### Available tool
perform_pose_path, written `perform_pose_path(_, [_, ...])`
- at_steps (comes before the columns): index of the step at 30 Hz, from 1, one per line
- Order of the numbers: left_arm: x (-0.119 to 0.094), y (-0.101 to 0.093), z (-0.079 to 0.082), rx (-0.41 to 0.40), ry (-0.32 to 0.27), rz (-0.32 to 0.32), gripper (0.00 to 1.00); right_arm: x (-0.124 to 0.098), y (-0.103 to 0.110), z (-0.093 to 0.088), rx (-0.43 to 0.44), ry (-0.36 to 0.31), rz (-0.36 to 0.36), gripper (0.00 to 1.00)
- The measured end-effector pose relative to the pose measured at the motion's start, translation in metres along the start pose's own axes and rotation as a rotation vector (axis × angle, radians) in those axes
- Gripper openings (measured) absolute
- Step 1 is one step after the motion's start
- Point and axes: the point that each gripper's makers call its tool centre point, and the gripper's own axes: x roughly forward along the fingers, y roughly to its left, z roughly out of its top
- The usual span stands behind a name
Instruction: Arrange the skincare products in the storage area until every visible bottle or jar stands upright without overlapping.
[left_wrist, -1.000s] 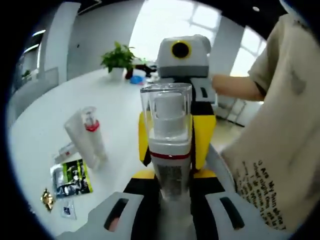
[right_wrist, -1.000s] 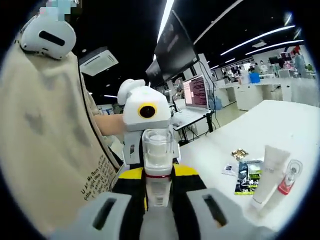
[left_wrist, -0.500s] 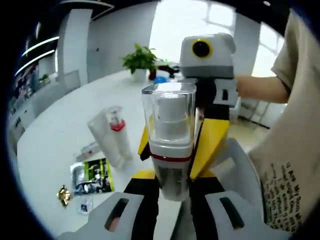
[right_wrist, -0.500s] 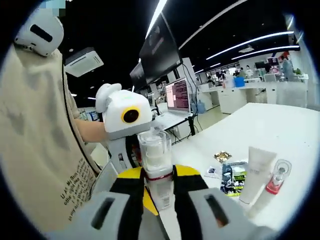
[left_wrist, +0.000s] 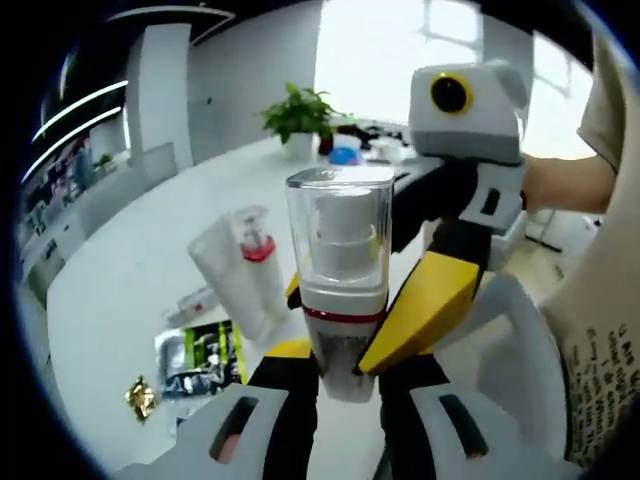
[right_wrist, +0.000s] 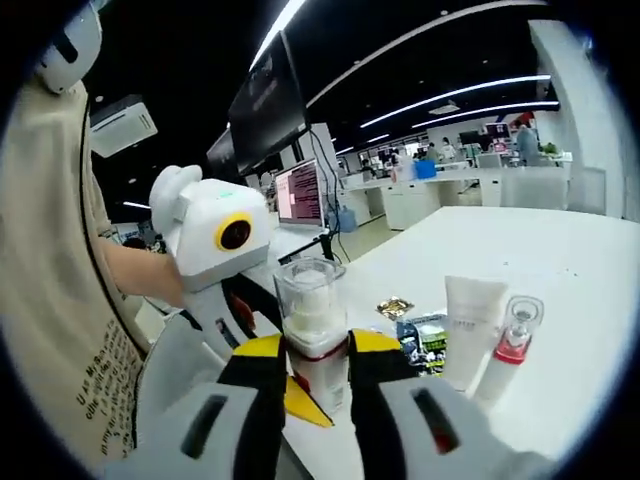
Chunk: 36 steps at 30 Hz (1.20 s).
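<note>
Two grippers share one item: a clear-capped pump bottle, upright, held above the white counter.

Left gripper view, left to right:
- Gold foil piece, flat on counter.
- Green-black sachet, flat, just beside the foil.
- White tube with a red-collared clear vial, leaning together, touching, neither standing square.
- Left gripper: jaws closed on the bottle's lower body.
- Right gripper: comes in from the right, its yellow-black jaws meeting the bottle at mid-height.

Right gripper view, left to right:
- Left gripper, beyond the bottle.
- Right gripper: jaws narrow, clamped on the bottle.
- Sachet, tube and vial, near, on counter.

Step in hand, as judged: two-handed carry or handover of the bottle, not yet set down.

Next move calls for: one gripper letting go, bottle placed upright on bare counter, apart from tube and vial. Those two likely need righting after.
</note>
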Motion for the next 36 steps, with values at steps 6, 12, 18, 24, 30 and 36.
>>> perform_pose_path(6, [0.015,0.006,-0.005,0.035,0.014,0.017,0.18,0.001,-0.013,-0.012,0.000,0.021,-0.063,0.24])
perform_pose_path(12, [0.027,0.008,-0.013,0.037,0.020,0.026,0.18,0.002,-0.022,-0.024,0.004,0.047,-0.100,0.24])
perform_pose_path(18, [0.039,0.011,-0.022,0.041,0.024,0.029,0.18,0.004,-0.032,-0.040,0.014,0.080,-0.136,0.24])
perform_pose_path(24, [0.052,0.014,-0.031,0.056,0.039,0.036,0.18,0.006,-0.040,-0.055,0.004,0.119,-0.162,0.24])
perform_pose_path(30, [0.064,0.015,-0.040,0.051,0.046,0.031,0.18,0.006,-0.046,-0.067,0.007,0.148,-0.180,0.24])
perform_pose_path(36, [0.071,0.016,-0.046,0.048,0.051,0.026,0.18,0.007,-0.052,-0.078,0.011,0.169,-0.197,0.24])
